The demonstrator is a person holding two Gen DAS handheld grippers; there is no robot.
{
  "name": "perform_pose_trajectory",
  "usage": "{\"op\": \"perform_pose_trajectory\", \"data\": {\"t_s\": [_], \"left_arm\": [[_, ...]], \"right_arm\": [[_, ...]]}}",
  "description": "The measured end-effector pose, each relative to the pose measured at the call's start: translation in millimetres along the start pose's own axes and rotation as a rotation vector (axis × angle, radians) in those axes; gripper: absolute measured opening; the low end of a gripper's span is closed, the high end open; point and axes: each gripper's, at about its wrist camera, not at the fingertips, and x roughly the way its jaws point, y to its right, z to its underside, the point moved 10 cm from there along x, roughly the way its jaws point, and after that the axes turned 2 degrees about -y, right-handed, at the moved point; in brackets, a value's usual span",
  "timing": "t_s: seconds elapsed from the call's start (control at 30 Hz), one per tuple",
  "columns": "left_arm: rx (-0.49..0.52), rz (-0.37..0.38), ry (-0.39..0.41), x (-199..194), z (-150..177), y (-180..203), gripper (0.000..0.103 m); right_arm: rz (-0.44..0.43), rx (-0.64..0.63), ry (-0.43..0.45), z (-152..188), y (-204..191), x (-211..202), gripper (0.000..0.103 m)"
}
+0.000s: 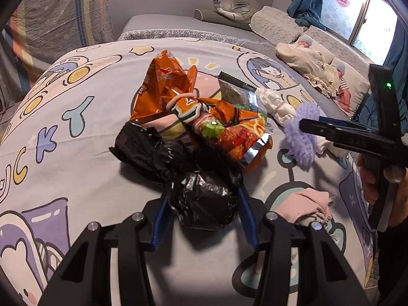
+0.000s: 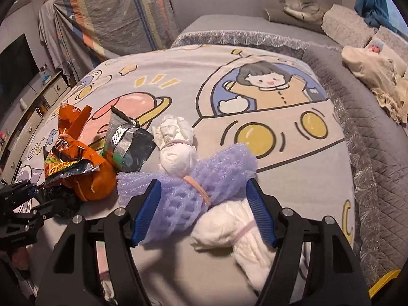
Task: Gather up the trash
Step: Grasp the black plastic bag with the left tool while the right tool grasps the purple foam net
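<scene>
On the bed (image 1: 76, 178), over a cartoon-printed cover, the trash lies in a loose heap: orange snack wrappers (image 1: 178, 97), a silver-and-dark foil packet (image 2: 127, 145), a crumpled black plastic bag (image 1: 204, 199), wads of white tissue (image 2: 176, 150) and a piece of purple foam netting (image 2: 193, 178).

The left gripper (image 1: 204, 201) has its blue fingers (image 1: 160, 221) on either side of the black bag, narrowed until they touch or nearly touch the plastic; I judge this a grip just taking hold, though a firm pinch cannot be confirmed. The right gripper (image 2: 204, 204) stands fairly wide, its fingers (image 2: 145, 214) straddling the purple netting and a lower wad of white tissue (image 2: 229, 232) without pressing either.

The step in hand seems to be the pickup itself, one piece per hand. Next, the left needs to squeeze enough that the slippery bag does not slide out when lifted; the right needs to come down and shut on the netting, ideally at the pink band (image 2: 199, 191) tying it.

Only the left view shows the black bag fully, plus a pink cloth (image 1: 301, 204) near its fingers and the person's hand (image 1: 369, 178) on the other tool. Only the right view shows the lower tissue wad and the netting's band.
</scene>
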Motion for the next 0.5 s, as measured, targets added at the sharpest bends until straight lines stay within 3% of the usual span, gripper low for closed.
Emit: {"op": "perform_pose_trajectory", "data": {"t_s": [0.17, 0.27, 0.4, 0.5], "left_arm": [[-0.024, -0.002, 0.005, -6, 1, -7, 0.039], [-0.039, -0.016, 0.007, -10, 3, -15, 0.037], [-0.064, -0.007, 0.011, -21, 7, -22, 0.037], [-0.066, -0.007, 0.031, -34, 9, -24, 0.036]], "right_arm": [[0.017, -0.034, -0.042, -3, -16, 16, 0.061], [0.018, -0.034, -0.069, 3, -20, 24, 0.053], [0.027, -0.049, -0.06, 6, -23, 20, 0.034], [0.02, -0.049, -0.04, 7, -23, 13, 0.028]]}}
